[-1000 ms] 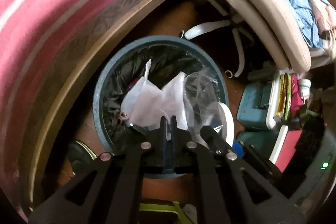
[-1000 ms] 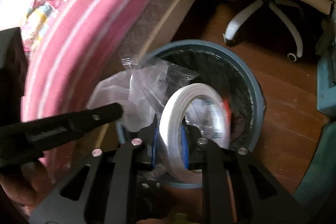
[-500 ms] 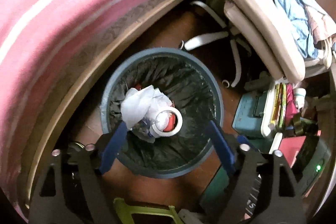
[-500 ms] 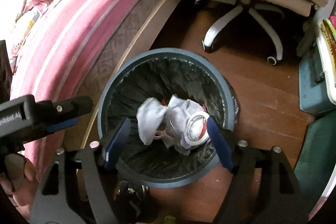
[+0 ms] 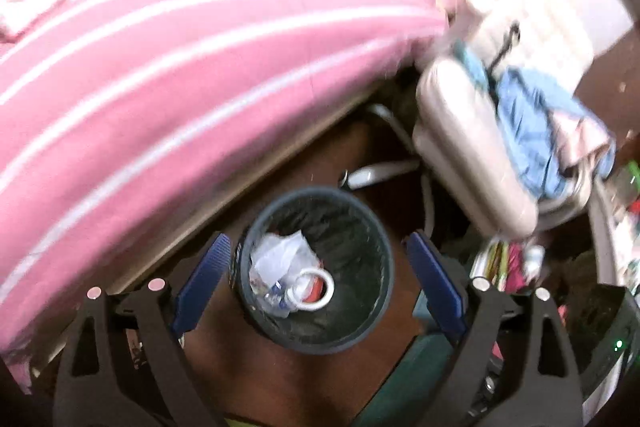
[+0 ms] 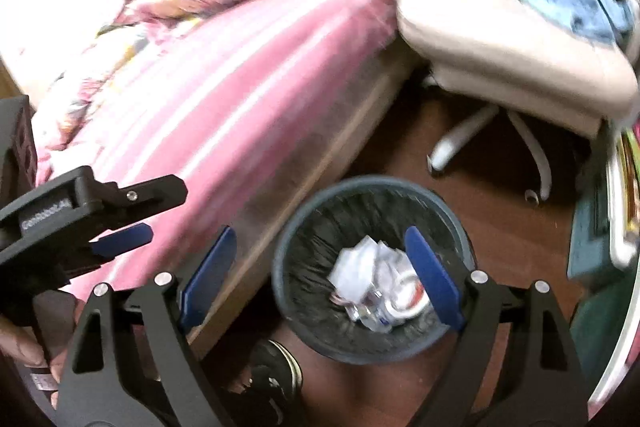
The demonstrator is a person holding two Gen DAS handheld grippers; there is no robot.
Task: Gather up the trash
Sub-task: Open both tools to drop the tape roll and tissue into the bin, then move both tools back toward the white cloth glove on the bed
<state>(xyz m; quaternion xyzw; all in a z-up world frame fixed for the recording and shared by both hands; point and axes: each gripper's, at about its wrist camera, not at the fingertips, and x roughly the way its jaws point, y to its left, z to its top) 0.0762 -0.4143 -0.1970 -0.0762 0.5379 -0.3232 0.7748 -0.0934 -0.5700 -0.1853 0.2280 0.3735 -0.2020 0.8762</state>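
Both grippers' jaws have just been opening, empty — tape roll (image 5: 313, 286) lies in the bin (image 5: 372, 331); the label's blurred.

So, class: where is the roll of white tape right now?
The tape roll lies inside the bin, beside crumpled white plastic, on the floor next to the pink bed.
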